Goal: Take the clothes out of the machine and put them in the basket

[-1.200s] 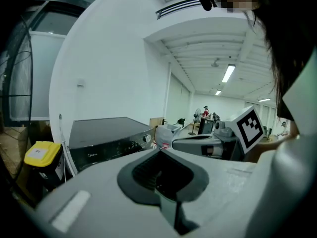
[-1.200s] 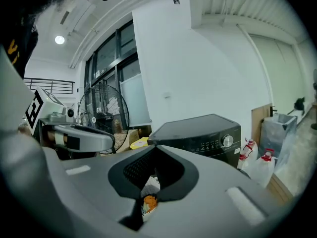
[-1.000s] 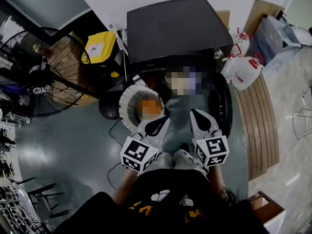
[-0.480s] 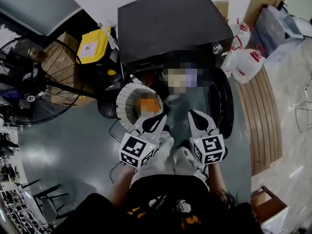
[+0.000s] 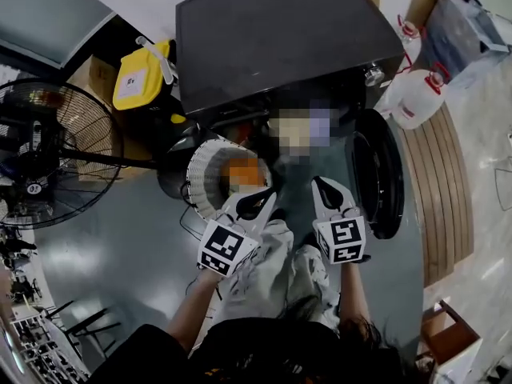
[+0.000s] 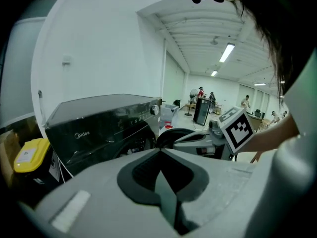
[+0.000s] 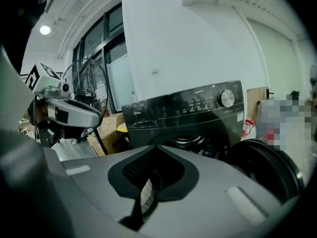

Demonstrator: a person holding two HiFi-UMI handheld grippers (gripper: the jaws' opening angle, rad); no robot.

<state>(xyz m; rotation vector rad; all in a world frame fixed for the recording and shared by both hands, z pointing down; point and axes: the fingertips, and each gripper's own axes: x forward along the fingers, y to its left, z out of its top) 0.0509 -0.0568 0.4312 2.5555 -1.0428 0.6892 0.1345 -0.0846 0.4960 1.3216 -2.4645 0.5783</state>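
Basket (image 5: 198,176) stands mouth-up holding an orange garment (image 5: 245,173); left gripper (image 5: 265,198) and right gripper (image 5: 322,186) closed, empty.

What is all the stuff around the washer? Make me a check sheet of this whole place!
Surface: grey floor, shiny in spots.
Job's things: dark washer, with its door open to the right. A white basket stands in front on the left with an orange thing inside.
Clutter: yellow container and white jugs beside the washer.
Grippers: left claw and right claw are both shut and empty, side by side, pointing at the washer.
Cables: a thin cable on the floor by the basket.
Surroundings: a big fan on the left, wooden planks on the right, and a white wall behind.
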